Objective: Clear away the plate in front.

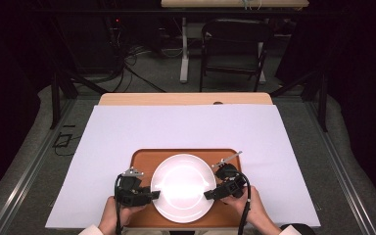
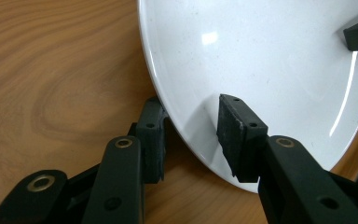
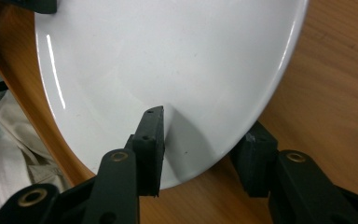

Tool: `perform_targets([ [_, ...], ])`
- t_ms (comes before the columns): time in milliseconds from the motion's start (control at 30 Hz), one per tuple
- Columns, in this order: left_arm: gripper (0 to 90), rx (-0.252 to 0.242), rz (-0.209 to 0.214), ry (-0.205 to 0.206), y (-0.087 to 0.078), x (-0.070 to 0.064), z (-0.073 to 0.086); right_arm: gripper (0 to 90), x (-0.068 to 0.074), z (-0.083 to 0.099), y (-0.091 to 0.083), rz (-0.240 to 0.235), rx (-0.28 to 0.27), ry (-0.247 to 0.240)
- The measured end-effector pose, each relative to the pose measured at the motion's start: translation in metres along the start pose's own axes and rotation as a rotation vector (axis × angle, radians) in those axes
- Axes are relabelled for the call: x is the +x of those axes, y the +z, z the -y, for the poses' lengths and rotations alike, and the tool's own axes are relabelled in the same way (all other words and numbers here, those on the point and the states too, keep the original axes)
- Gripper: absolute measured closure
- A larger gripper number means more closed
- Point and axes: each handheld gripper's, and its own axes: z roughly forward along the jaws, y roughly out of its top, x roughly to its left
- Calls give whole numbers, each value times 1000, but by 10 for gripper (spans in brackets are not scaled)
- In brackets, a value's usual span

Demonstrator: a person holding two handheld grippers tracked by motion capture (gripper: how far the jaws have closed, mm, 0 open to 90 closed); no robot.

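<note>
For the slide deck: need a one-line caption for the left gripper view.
Left gripper straddles the white plate's rim over the wooden tray, one jaw beneath, one above.

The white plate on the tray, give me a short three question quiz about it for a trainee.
1. True or false: the white plate rests on a wooden tray.
2. Multiple choice: where do the left tool and the right tool meet the plate? A) both on the far rim; B) on opposite side rims, one jaw over the rim and one under it; C) in the middle of the plate.
3. Short answer: what lies on the plate?

Key: 1 true. 2 B. 3 No food or object; it is bare, with glare from the light. Whether the jaws are clamped tight cannot be told.
</note>
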Motion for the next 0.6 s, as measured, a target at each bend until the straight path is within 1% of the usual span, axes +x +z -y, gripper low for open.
perform_targets([
  [33, 626, 5, 4, 2, 0, 0, 0, 568, 1, 0, 1, 4, 2, 3],
  [67, 622, 8, 6, 2, 0, 0, 0, 548, 1, 0, 2, 13, 10, -12],
  [100, 622, 14, 6, 10, 0, 0, 0, 548, 1, 0, 2, 13, 10, -12],
  [233, 606, 25, -3, 16, 1, -1, 1, 518, 4, 0, 3, 27, 23, -21],
  [267, 600, 36, -3, 32, 1, -1, 1, 511, 4, 0, 3, 30, 26, -26],
  [300, 592, 36, -3, 32, 1, -1, 1, 501, 4, 0, 4, 35, 27, -30],
  [367, 579, 51, -16, 55, 1, -3, 0, 478, 4, 0, 5, 46, 42, -41],
  [467, 556, 53, -21, 55, 2, -4, 1, 460, 6, 0, 7, 53, 51, -40],
  [500, 556, 65, -22, 62, 2, -3, 0, 450, 6, 0, 8, 56, 58, -34],
  [533, 531, 60, -23, 58, 2, -3, 0, 431, 7, 0, 8, 69, 63, -48],
  [600, 518, 66, -21, 63, 2, -3, 0, 425, 8, 1, 8, 78, 64, -51],
])
